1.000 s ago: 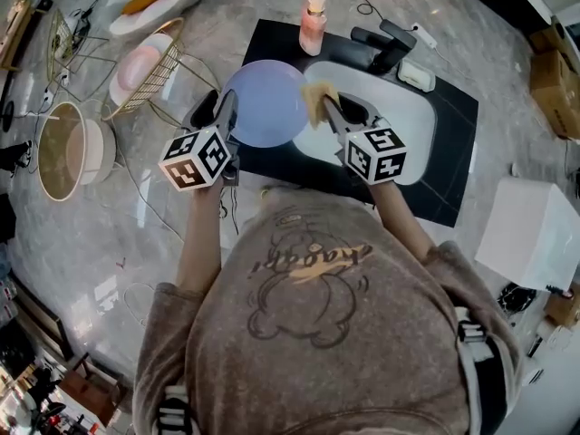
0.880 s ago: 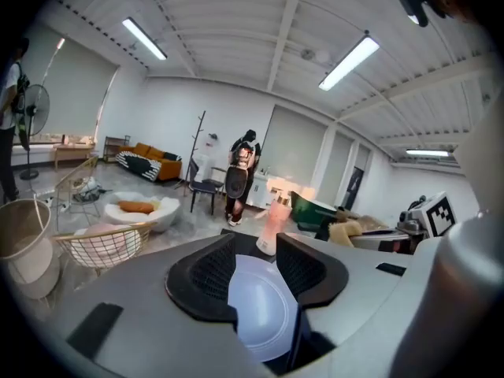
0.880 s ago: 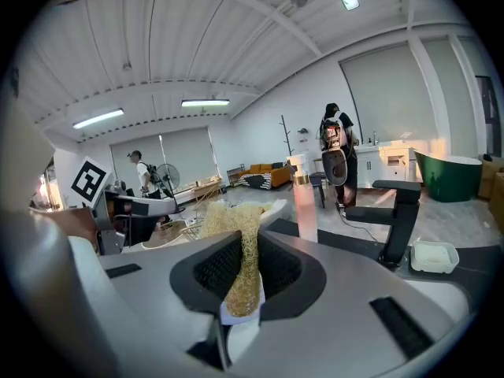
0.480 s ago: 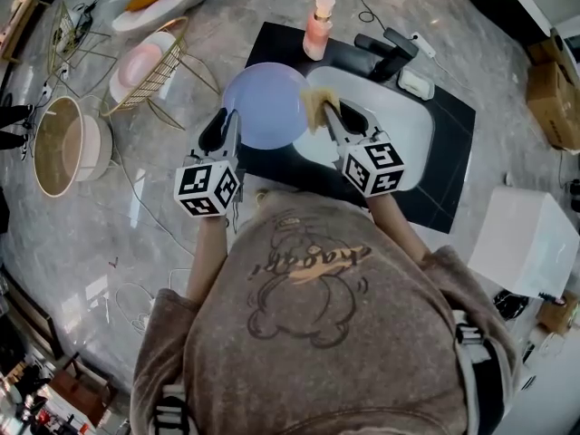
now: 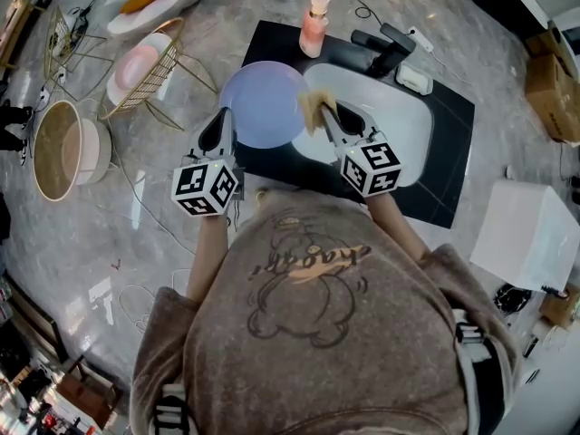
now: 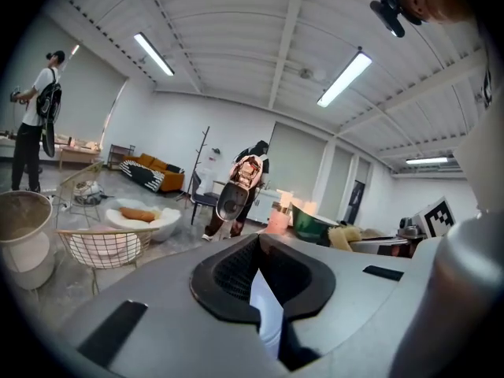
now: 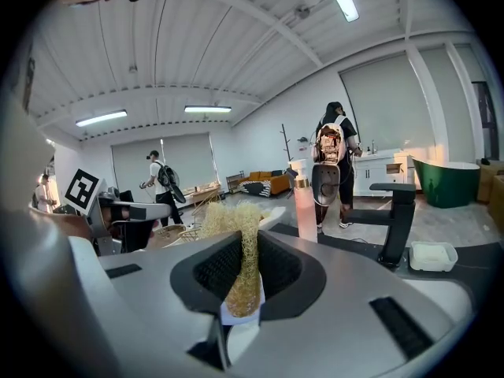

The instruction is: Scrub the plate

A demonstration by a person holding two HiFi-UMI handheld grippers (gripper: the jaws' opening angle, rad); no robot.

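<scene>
A lavender plate (image 5: 263, 104) lies on the black mat at the left rim of the sink (image 5: 390, 125). My left gripper (image 5: 224, 118) is shut on the plate's near left rim. In the left gripper view a pale edge of the plate (image 6: 266, 315) shows pinched between the closed jaws of the left gripper (image 6: 258, 249). My right gripper (image 5: 323, 109) is shut on a yellow fibrous scrubber (image 5: 314, 103) that touches the plate's right edge. The scrubber (image 7: 242, 246) stands up between the right gripper's (image 7: 244, 250) pads.
A pink soap bottle (image 5: 313, 23) and a black faucet (image 5: 385, 48) stand behind the sink, with a white soap bar (image 5: 417, 77) to their right. A wire basket with a pink plate (image 5: 145, 66) and a round bowl (image 5: 63, 148) sit left. A white box (image 5: 530, 234) stands right.
The left gripper's jaws have closed onto the plate's rim. The right gripper with the scrubber has hardly moved.
</scene>
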